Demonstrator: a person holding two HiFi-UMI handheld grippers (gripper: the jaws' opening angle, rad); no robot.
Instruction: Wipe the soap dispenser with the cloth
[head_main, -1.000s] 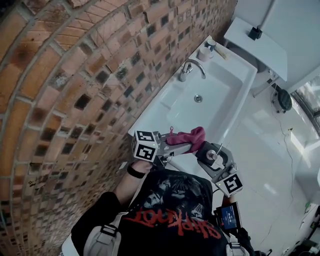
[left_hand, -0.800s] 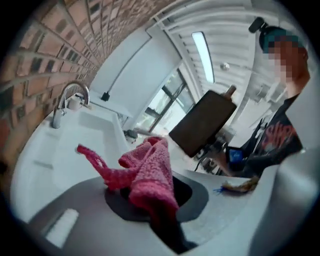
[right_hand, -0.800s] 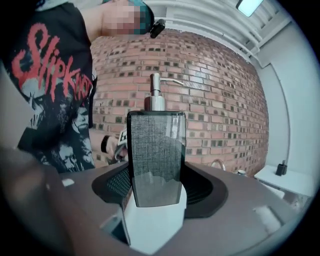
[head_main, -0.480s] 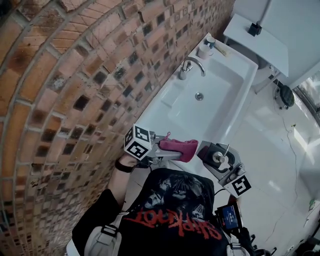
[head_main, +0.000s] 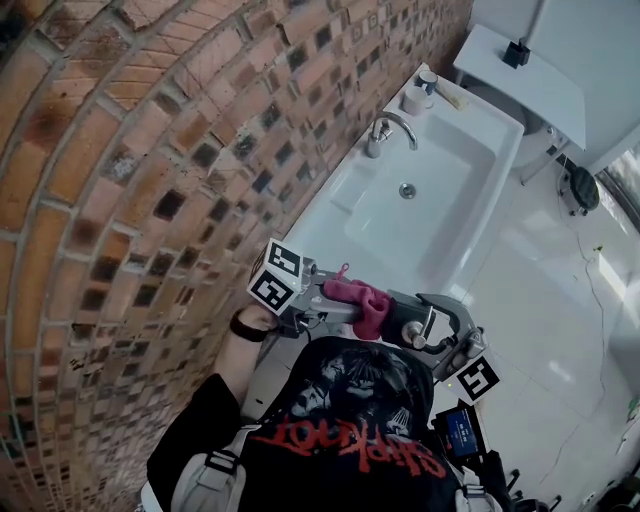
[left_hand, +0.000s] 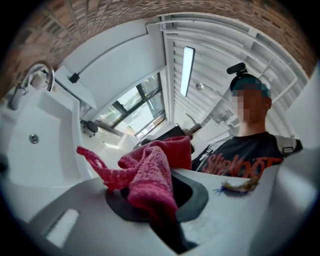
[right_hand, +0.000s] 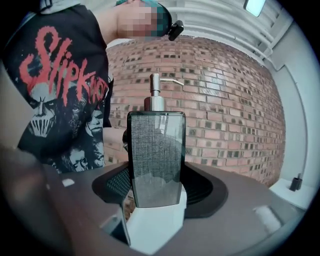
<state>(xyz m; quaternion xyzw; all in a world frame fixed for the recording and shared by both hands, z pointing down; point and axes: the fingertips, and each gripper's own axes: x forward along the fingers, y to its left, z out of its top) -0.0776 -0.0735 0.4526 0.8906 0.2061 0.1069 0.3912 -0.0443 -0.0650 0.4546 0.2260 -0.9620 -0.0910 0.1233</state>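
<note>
Since half a second back the two claws have drawn together: cloth and dispenser were apart then, and now the cloth lies up against the dispenser, lower centre of the head view. Brick wall (head_main: 120, 200) fills the left of that frame. White sink (head_main: 480, 190) runs up the upper right, tap (head_main: 385, 133) at its far side, basin bare. Both claws are held in the air at the sink's near end, close to the person's chest. Right claw (right_hand: 155, 212): jaws closed on the lower part of the soap dispenser (right_hand: 156, 157), a grey textured block standing upright between them, body and pump (right_hand: 156, 85) rising clear above the grip. Left claw (left_hand: 159, 212): jaws pinched tight on the pink cloth (left_hand: 150, 175), which bunches up out of the grip with one loose tail trailing to the left of its view. Step in hand, as I judge it: the wipe itself, just started. To do it well, keep the right claw steady and the dispenser upright, press the bunched part of the cloth flat on a face and draw it along the height, then turn the dispenser for the other faces; mind the pump spout, which could snag the loose tail. Dispenser sits just right of the left claw in the head view, touching the cloth.
</note>
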